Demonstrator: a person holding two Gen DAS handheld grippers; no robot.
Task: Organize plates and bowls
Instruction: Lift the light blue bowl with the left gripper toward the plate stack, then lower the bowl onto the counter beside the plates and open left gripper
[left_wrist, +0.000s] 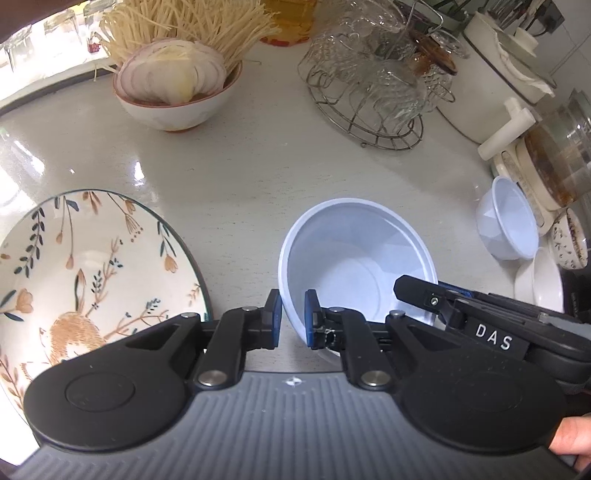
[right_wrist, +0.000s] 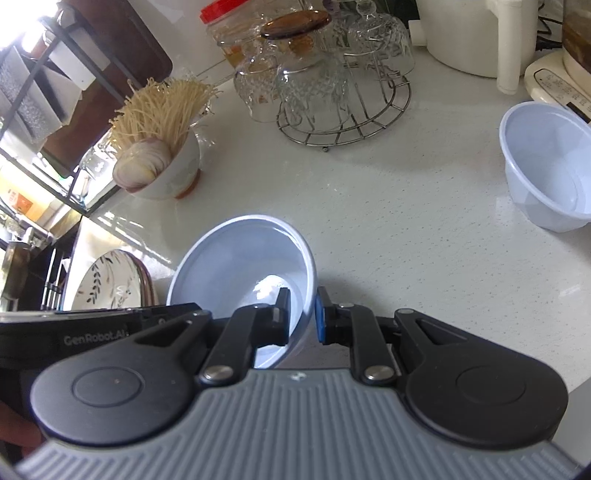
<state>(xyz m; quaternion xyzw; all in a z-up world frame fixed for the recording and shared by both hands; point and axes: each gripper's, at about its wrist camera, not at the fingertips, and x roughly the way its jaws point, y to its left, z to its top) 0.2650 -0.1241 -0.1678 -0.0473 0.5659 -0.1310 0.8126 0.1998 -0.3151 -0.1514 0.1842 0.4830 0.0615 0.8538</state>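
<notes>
1. Tabletop (left_wrist: 258, 177): floral plate (left_wrist: 92, 273) left, glass rack (left_wrist: 369, 85) rear
2. Ceramic bowl (left_wrist: 173, 107) holds noodles, sliced onion
3. White bowl (left_wrist: 354, 266) empty; both jaws clamp its rim: left gripper (left_wrist: 291, 317), right gripper (right_wrist: 301, 317)
4. Small bowl (right_wrist: 546, 166) empty, right

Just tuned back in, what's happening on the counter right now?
Both hand-held grippers are on the same white plastic bowl. The left hand-held gripper straddles its rim on one side, the right hand-held gripper on the other. In the right wrist view the bowl is tilted. A second white bowl stands apart near the appliances, and the floral plate lies beside the left gripper, untouched.
</notes>
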